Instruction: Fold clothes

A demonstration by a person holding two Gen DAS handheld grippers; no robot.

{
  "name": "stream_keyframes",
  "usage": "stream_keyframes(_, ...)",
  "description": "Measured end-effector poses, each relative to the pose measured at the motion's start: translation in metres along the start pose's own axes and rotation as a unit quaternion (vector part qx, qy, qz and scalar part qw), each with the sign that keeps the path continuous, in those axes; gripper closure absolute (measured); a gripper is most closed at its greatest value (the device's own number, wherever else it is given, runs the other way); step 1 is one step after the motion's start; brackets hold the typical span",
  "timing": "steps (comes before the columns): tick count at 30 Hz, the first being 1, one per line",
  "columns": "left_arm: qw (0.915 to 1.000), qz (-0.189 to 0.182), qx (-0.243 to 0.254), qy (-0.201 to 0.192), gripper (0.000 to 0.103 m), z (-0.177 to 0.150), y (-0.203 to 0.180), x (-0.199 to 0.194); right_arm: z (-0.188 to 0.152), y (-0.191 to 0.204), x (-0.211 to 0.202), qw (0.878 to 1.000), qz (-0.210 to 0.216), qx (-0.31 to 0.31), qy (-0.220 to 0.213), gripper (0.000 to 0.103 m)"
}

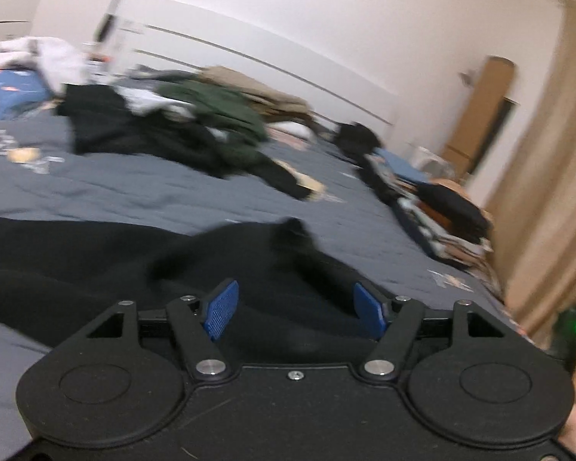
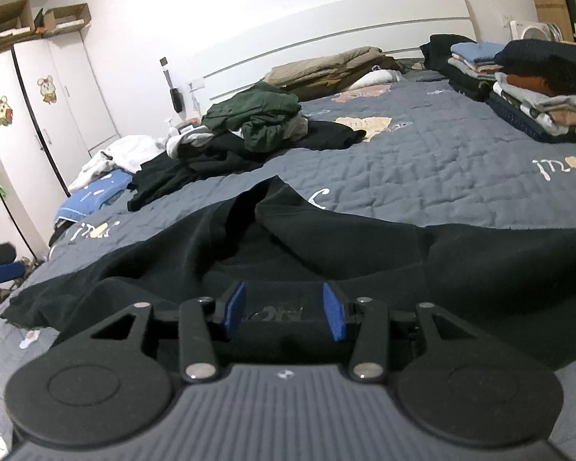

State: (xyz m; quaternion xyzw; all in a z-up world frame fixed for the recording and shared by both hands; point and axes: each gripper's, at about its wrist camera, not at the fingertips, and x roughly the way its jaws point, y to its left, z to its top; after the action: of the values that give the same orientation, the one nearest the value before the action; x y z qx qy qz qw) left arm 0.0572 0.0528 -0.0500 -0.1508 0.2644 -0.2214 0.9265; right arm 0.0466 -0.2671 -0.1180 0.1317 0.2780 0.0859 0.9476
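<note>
A black garment (image 1: 96, 265) is lying spread on the grey quilt (image 1: 134, 188). The left claw (image 1: 295, 311) is hovering over it, jaws released and empty. The right claw (image 2: 284, 311), tilted downward, is gaping over the garment's collar, gripping nothing.

A bed with a grey quilted cover (image 2: 422, 161) carries everything. A black garment (image 2: 364, 246) lies spread at six o'clock. A heap of unfolded clothes (image 2: 249, 126) sits towards eleven, folded stacks (image 2: 533, 92) at two, and what seems a tan blanket (image 2: 326, 65) at twelve.
</note>
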Motion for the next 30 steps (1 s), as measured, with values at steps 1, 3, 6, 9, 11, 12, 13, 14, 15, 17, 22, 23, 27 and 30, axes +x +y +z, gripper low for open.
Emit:
stream_keyframes(1,0.9999,-0.010,0.008,0.006,0.037,-0.004,-0.006,0.009,0.001,0.000,0.000,1.000,-0.003,-0.004,0.001,0.057)
stream_keyframes(3,0.9995,-0.017,0.022,0.012,0.035,-0.014,-0.013,0.021,0.002,0.001,-0.001,1.000,-0.010,-0.012,0.000,0.055)
stream_keyframes(6,0.9986,-0.029,0.031,0.031,0.035,-0.026,-0.015,0.035,0.011,0.005,0.005,0.999,-0.023,-0.041,0.003,0.053)
stream_keyframes(9,0.9976,-0.029,0.039,0.049,0.035,-0.030,-0.011,0.042,0.025,0.014,0.021,0.995,-0.034,-0.089,0.009,0.049)
stream_keyframes(11,0.9967,-0.031,0.055,0.052,0.035,-0.030,-0.012,0.041,0.034,0.023,0.041,0.991,-0.041,-0.129,0.021,0.047)
stream_keyframes(12,0.9964,-0.030,0.062,0.049,0.034,-0.028,-0.012,0.040,0.038,0.027,0.052,0.987,-0.046,-0.152,0.027,0.046)
stream_keyframes(13,0.9966,-0.029,0.062,0.045,0.032,-0.028,-0.012,0.038,0.042,0.031,0.064,0.984,-0.050,-0.170,0.033,0.045)
stream_keyframes(14,0.9968,-0.031,0.060,0.043,0.031,-0.027,-0.011,0.038,0.045,0.035,0.074,0.980,-0.053,-0.186,0.039,0.045)
stream_keyframes(15,0.9969,-0.033,0.058,0.042,0.031,-0.026,-0.009,0.037,0.048,0.038,0.086,0.977,-0.055,-0.202,0.046,0.044)
stream_keyframes(17,0.9971,-0.036,0.054,0.040,0.031,-0.024,-0.007,0.036,0.053,0.043,0.111,0.969,-0.061,-0.232,0.061,0.043)
stream_keyframes(22,0.9970,-0.033,0.045,0.054,0.029,-0.023,-0.001,0.044,0.057,0.046,0.169,0.948,-0.090,-0.289,0.103,0.042)
stream_keyframes(23,0.9969,-0.034,0.042,0.057,0.029,-0.023,0.000,0.046,0.057,0.045,0.178,0.944,-0.092,-0.298,0.112,0.042)
stream_keyframes(27,0.9963,-0.035,0.049,0.061,0.029,-0.024,0.001,0.049,0.058,0.032,0.201,0.942,-0.104,-0.288,0.136,0.072)
stream_keyframes(30,0.9965,-0.037,0.042,0.061,0.029,-0.024,0.004,0.049,0.083,0.010,0.200,0.966,-0.120,-0.204,0.108,0.093)
